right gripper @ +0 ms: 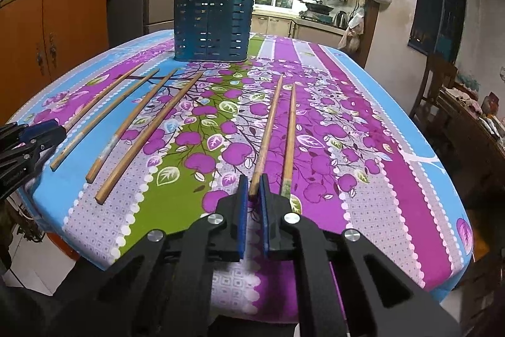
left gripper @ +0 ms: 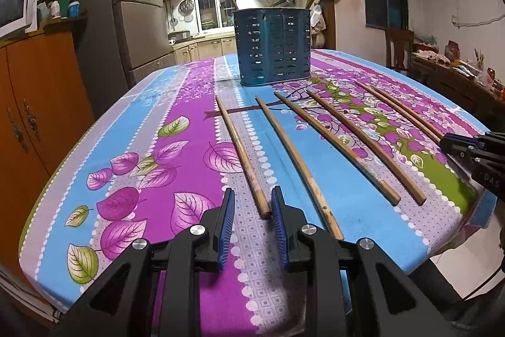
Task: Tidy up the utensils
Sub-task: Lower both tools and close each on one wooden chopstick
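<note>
The table [left gripper: 164,128], covered by a glossy cloth of blue, purple and green stripes printed with leaves and apples, serves as the sorting surface, and its near half is kept for the loose pieces. At its far end stands the dark blue perforated metal utensil holder [right gripper: 213,26], upright and open-topped, with a few wooden handles already poking out of it, so it is most likely where everything is meant to end up. Six long wooden chopsticks lie flat on the cloth between the holder and the near edge, all pointing roughly toward the holder with thick ends nearest the person, an arrangement that lets each be taken by its butt end. The left gripper [left gripper: 252,212] rests low over the near end of the leftmost wooden chopstick [left gripper: 241,155]; its blue ribbed fingers [left gripper: 228,210] stand partly apart on either side of that end, and no squeeze on it shows. The right gripper [right gripper: 253,190] has its fingers drawn almost together on the thick end of the brown chopstick second from the right [right gripper: 268,128], apparently clamping it for a lift, while its neighbour, the rightmost pale wooden chopstick [right gripper: 290,131], lies just beside it. Pale lettering on each gripper body is too cut off and small to read with any confidence.
</note>
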Motion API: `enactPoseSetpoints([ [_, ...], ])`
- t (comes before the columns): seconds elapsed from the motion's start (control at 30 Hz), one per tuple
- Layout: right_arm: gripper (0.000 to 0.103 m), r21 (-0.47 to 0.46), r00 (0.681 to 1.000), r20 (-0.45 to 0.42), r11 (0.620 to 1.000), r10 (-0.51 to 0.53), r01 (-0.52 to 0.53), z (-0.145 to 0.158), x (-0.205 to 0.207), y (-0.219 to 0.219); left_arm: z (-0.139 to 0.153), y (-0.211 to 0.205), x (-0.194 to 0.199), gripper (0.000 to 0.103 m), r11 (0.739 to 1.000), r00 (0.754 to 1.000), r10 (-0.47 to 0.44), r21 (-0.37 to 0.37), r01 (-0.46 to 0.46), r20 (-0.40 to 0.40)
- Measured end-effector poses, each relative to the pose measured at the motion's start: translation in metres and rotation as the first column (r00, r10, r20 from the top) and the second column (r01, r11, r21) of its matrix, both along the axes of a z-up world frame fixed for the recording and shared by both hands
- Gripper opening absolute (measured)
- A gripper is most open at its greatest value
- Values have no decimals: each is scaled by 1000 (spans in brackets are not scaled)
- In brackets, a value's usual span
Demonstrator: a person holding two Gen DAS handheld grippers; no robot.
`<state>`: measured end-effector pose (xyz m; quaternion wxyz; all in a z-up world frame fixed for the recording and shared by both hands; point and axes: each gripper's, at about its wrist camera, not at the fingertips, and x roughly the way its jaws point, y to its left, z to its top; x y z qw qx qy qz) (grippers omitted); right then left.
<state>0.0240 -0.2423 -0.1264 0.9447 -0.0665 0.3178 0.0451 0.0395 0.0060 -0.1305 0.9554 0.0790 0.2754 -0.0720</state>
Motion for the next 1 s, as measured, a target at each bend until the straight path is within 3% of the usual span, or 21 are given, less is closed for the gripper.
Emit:
enactPoseSetpoints([
  [0.13, 6, 22, 1000, 2, 1000, -18, 18, -1, -1, -1, -2, -1, -2, 24, 1000, 1000, 18, -15, -17, 9],
  [0.27, 5, 46, 999, 3, 998, -34, 34, -2, -1, -2, -5, -7, -7, 10, 1000, 999, 12, -14, -12, 32],
  [0.67, 5, 111, 999, 0, 993, -48, 48, 3, 0, -8, 0, 5, -4, 7, 994, 996, 83, -80, -80, 31],
  [1.0, 5, 108, 998, 48, 993, -46, 40, 21, -7, -10, 28, 8, -15, 7, 991, 992, 95, -106, -86, 88],
])
